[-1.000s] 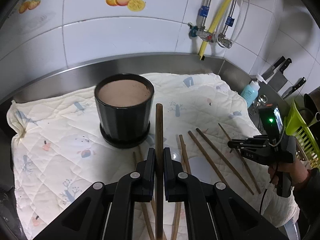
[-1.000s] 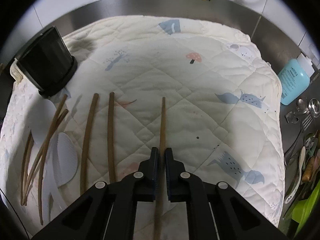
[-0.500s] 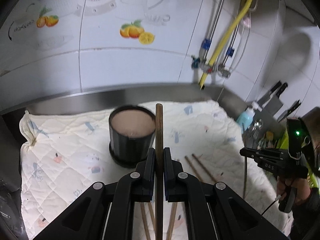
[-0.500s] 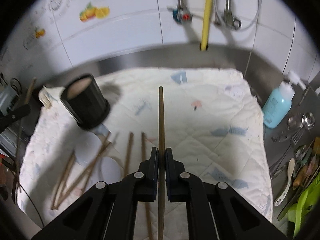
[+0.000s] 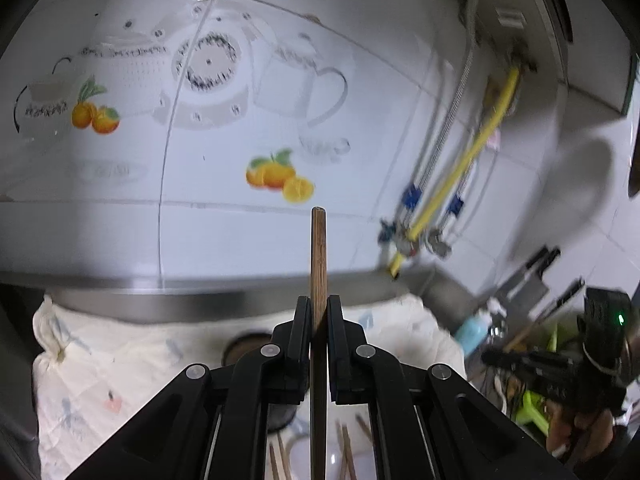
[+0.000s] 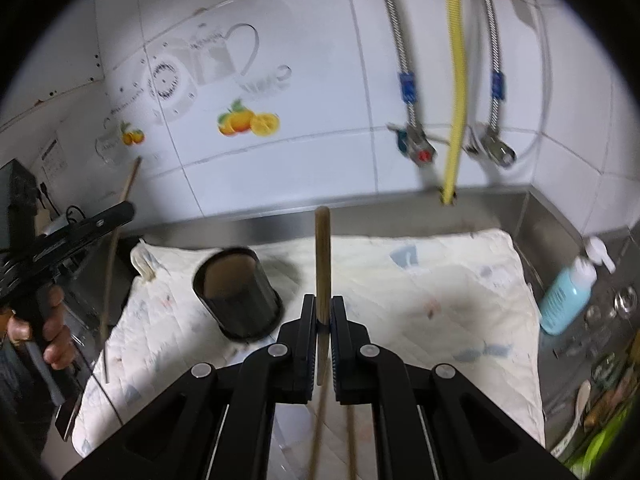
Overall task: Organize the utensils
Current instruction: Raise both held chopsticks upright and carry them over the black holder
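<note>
My left gripper [image 5: 319,312] is shut on a brown chopstick [image 5: 318,256] that points up toward the tiled wall. It hides most of the black holder cup [image 5: 246,346] just behind it. My right gripper [image 6: 321,312] is shut on another chopstick [image 6: 322,248], raised above the quilted cloth [image 6: 440,280]. The black holder cup [image 6: 236,292] stands upright to its left. In the right wrist view, the left gripper [image 6: 124,210] shows at the far left with its thin chopstick [image 6: 110,280] hanging through it. Loose chopsticks [image 5: 344,452] lie on the cloth below.
A blue soap bottle [image 6: 568,296] stands at the cloth's right edge, with spoons and small metal items [image 6: 580,400] beyond it. Knives [image 5: 528,276] hang on the right wall. A yellow hose [image 6: 456,80] and steel hoses run down the back wall. A green basket [image 5: 532,412] sits at the right.
Both grippers have risen well above the cloth with their chopsticks and tilted upward, so the wall now fills most of each view. The cup and loose chopsticks have dropped low in the frames.
</note>
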